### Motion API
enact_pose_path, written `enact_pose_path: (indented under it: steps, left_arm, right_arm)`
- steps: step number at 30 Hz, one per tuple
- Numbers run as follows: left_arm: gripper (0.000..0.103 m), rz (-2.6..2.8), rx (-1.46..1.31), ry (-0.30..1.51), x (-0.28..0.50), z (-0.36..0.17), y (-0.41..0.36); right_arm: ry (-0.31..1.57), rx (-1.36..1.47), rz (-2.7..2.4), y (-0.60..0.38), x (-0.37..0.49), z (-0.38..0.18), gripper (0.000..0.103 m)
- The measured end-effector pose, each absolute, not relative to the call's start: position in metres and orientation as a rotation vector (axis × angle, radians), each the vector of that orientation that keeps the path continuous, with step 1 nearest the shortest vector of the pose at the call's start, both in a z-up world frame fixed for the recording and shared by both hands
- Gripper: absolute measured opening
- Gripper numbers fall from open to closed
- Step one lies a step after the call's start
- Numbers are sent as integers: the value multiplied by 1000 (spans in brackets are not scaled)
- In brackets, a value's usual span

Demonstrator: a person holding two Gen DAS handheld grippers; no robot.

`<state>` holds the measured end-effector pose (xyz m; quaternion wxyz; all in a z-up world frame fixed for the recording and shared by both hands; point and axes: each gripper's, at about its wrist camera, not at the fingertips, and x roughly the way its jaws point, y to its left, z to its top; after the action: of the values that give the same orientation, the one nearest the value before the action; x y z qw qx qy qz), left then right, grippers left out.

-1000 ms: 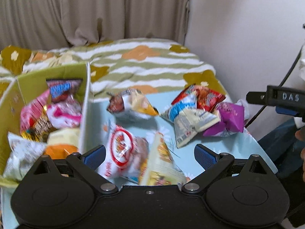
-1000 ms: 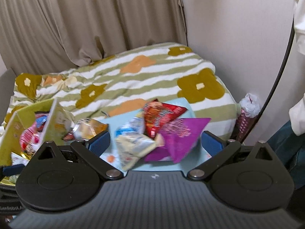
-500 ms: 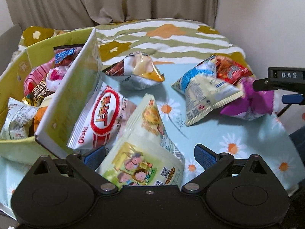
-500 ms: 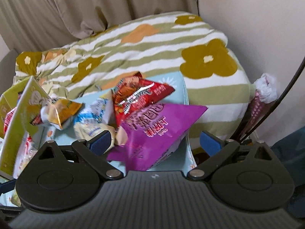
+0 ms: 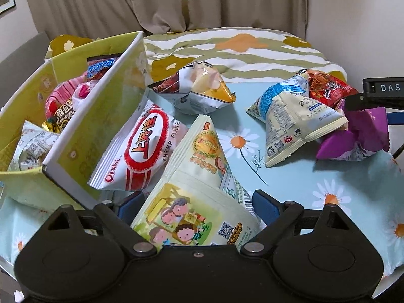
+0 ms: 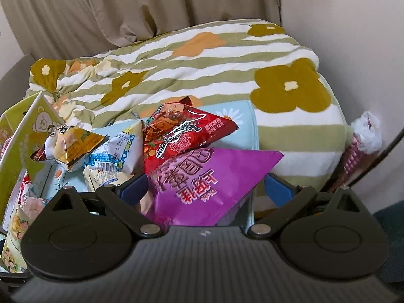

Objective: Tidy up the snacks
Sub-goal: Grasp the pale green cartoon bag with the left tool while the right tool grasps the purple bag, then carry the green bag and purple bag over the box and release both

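Snack bags lie on a light blue daisy-print cloth point(image 5: 315, 176). My left gripper point(image 5: 195, 202) is open with a pale yellow cartoon bag point(image 5: 194, 202) between its jaws. A white-and-red Oishi bag point(image 5: 141, 151) leans on the yellow-green box point(image 5: 83, 136), which holds several snacks. My right gripper point(image 6: 205, 189) is open around a purple bag point(image 6: 202, 181); it shows at the right edge of the left wrist view point(image 5: 378, 93). A red bag point(image 6: 181, 131), a blue-white bag point(image 5: 295, 116) and a yellow-silver bag point(image 5: 199, 91) lie beyond.
A green-striped flowered blanket point(image 6: 202, 63) lies behind the cloth, with beige curtains point(image 5: 151, 2) at the back and a wall at the right. A pink-wrapped item point(image 6: 363, 146) and a dark cable sit at the right by the wall.
Both grippers have moved forward and down towards the snacks. The pale yellow bag now sits between the left jaws and the purple bag between the right jaws.
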<state>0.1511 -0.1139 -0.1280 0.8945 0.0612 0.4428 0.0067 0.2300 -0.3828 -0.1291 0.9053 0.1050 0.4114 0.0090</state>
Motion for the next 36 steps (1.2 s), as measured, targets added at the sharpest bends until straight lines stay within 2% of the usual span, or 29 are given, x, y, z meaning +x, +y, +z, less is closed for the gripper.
enact_pose_path:
  steps: [7,10,17,23,28,29,32,36]
  left_arm:
    - [81,18,123,926,149,-128,-116]
    - [68,16,125,931,148,-128,-119]
    - [56,12,135,912,142,-121,-124]
    - [51,13,129,906,139,-118,-126]
    - [52,-5,139,907,139,-119,-126]
    - [56,-20,146,913,139,-120,-126]
    - [55,-23,136,930,142,-122,-123]
    - [47,-31,137,922,141,-117,-124]
  right_arm:
    - [853,177,72,-375,239,-133,103]
    - [859,150,91,-370,243,-136,103]
    - [894,103,137,-361,247,-143,103]
    - [923,98,146,-361,244,-149,98]
    - [936,101,142,-365,239,-148,85]
    - [935,106,142,-366,237,-148,85]
    - [929,106,138,-367,230,-146,84]
    - [919,112,134,-367,223,-141,84]
